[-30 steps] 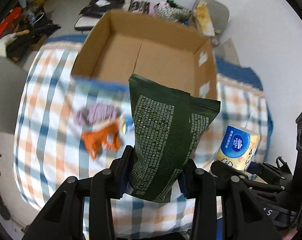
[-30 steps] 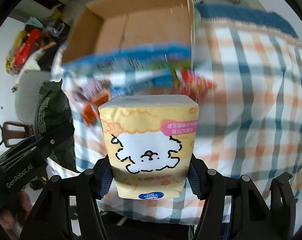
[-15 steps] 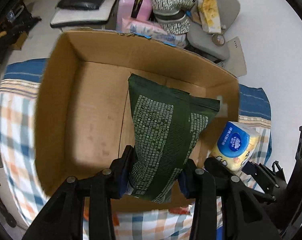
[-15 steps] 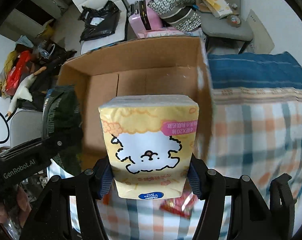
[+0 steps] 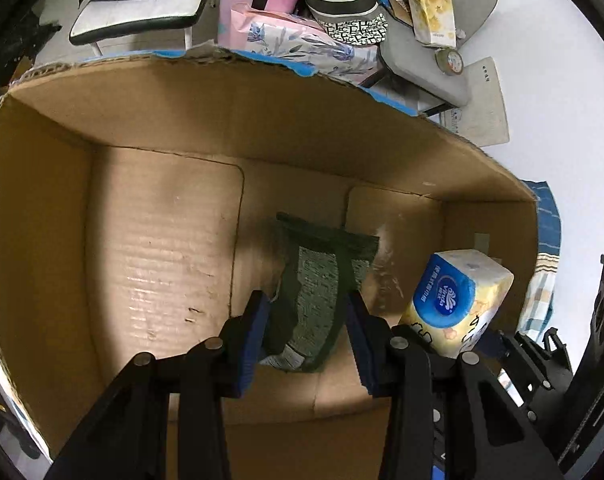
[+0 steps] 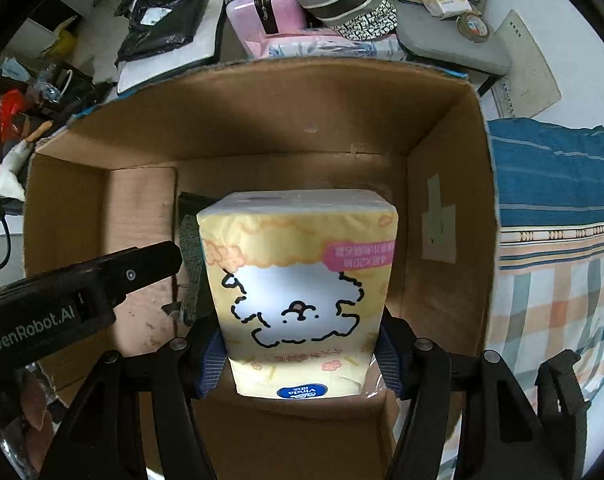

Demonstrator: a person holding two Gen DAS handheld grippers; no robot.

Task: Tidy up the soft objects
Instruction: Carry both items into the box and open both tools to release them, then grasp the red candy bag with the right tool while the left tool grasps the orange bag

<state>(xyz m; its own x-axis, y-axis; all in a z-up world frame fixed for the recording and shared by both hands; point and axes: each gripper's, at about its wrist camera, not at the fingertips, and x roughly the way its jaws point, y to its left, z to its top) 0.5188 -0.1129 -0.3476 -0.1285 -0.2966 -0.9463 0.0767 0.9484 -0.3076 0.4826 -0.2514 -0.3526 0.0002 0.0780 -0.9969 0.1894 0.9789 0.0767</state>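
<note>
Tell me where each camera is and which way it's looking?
Left wrist: sits on the left gripper, looking steeply down into the cardboard box; its fingers pinch the green bag.
Right wrist: sits on the right gripper, looking straight down; its fingers squeeze the tissue pack.
Both show the box, bag and tissue pack.

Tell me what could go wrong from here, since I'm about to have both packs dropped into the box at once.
1. The green bag in the left tongs and the tissue pack in the right tongs hang side by side inside the cardboard box; released together, they may land overlapping.
2. The tissue pack sits close to the box's right wall and could catch on it.
</note>
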